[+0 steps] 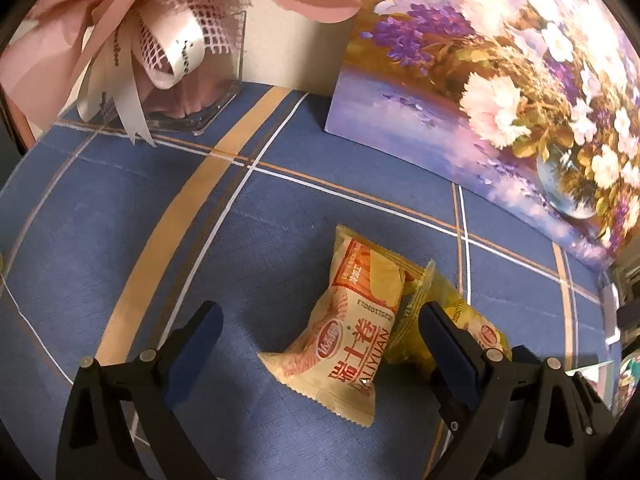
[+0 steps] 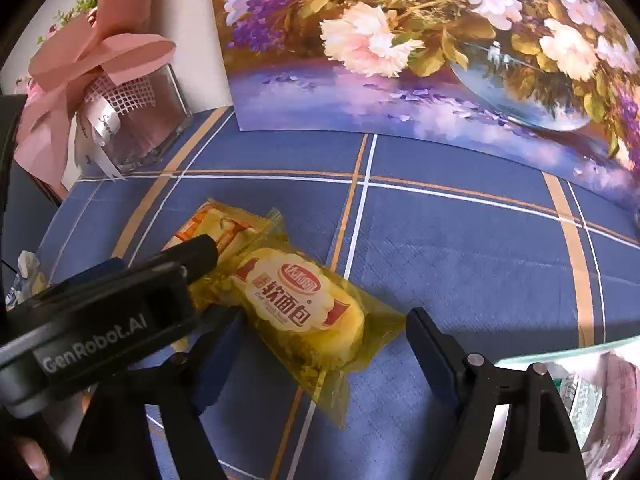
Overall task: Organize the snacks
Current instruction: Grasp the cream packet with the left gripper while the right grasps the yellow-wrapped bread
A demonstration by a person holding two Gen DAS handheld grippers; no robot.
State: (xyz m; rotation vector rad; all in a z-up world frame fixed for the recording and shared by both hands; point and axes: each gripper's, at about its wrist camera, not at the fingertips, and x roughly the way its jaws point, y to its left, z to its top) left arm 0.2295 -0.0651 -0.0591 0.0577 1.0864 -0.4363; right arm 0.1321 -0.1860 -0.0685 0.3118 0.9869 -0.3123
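You are at the pick-up step: two snack packets lie side by side on the blue checked tabletop [image 1: 120, 208], and each of your tongs is lined up on one of them.

Your left tongs [image 1: 320, 328] stand spread wide, with the pale Swiss-roll packet [image 1: 344, 328] lying flat on the cloth between the jaws. Neither pad presses on it; the left pad is well clear, and the right pad sits close to the packet's right edge, in front of the second packet. They hold nothing.

Your right tongs [image 2: 324, 344] are also spread, and the clear yellow soft-bread packet [image 2: 308, 308] lies between them, slanting from far left to near right. The right pad looks just beside the packet's near right edge. The left pad is partly hidden by the body of your other tool, which crosses the near left of that view, so I cannot tell whether it touches the wrapper. No pinch shows.

Next, I judge, you need to lower each pair a little, centre the packet's plump middle between the pads, and close gently, since the wrappers are thin and slippery. Then carry them to the light container [image 2: 560, 354] at the near right edge, which seems to hold other snacks already. Mind the two tools crowding each other.
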